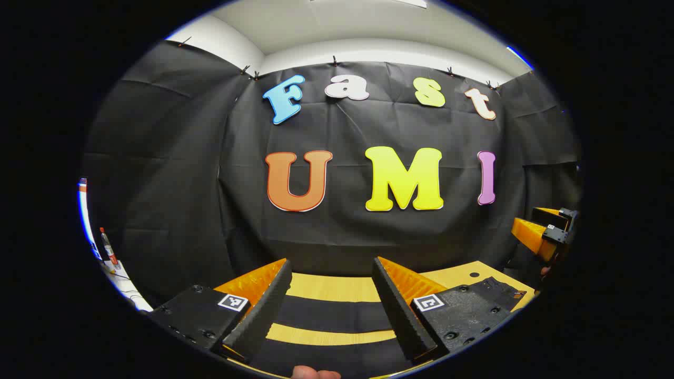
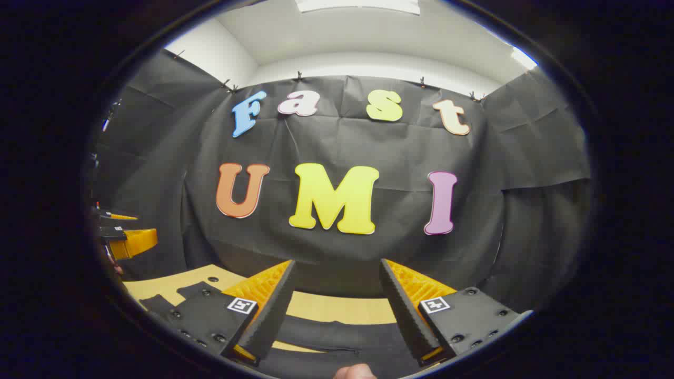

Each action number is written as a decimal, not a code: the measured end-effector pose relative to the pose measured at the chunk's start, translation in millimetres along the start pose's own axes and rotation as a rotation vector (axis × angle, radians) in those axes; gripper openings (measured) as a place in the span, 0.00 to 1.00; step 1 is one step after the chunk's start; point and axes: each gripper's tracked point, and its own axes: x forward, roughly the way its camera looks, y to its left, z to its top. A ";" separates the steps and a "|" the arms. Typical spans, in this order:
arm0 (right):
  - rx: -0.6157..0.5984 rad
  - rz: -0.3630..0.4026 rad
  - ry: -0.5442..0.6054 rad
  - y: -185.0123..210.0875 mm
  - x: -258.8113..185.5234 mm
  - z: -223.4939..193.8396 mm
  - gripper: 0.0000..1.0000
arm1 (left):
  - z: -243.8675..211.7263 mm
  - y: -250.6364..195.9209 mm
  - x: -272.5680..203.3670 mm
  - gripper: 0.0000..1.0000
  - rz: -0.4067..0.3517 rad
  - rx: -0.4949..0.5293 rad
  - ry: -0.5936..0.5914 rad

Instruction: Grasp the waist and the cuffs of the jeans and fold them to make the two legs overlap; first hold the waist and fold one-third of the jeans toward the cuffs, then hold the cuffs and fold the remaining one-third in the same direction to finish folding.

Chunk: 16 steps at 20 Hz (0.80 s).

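Left gripper (image 1: 331,302) seen in the left gripper view: two fingers spread wide apart, nothing between them, held above the light wooden table (image 1: 337,288). Its two finger mounts each carry one square black-and-white marker tag, two tags total. Between and beyond the fingers lie the dark black jeans (image 1: 337,316), showing as two dark bands across the table with strips of bare wood between them; a waist or pocket part (image 1: 495,288) shows at near right. One fingertip of the person's hand (image 1: 315,373) pokes in at the bottom edge. At far left, one red-capped marker pen (image 1: 108,246) stands on a white surface. At the right edge the other gripper shows, its fingers apart.

Right gripper (image 2: 337,310) in the right gripper view: two fingers also spread, empty, above the same table (image 2: 342,309). Jeans (image 2: 337,337) lie flat just below the fingers, a seam or zip line visible; more dark cloth at near left. One fingertip (image 2: 354,372) at the bottom edge. The left gripper shows at the left edge. Black cloth wall (image 2: 526,210) behind, one ceiling light panel (image 2: 358,5) at top.
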 end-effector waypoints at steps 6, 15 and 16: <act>0.012 0.007 -0.005 2.4 9.0 1.3 0.96 | 4.0 14.5 -4.0 0.98 0.038 0.011 -0.008; 0.015 -0.030 0.040 -23.5 11.3 -16.1 0.95 | -15.5 28.6 -6.6 0.98 0.081 -0.009 0.042; 0.018 -0.041 0.050 -31.7 10.9 -18.9 0.95 | -19.0 29.6 -5.8 0.98 0.086 -0.014 0.055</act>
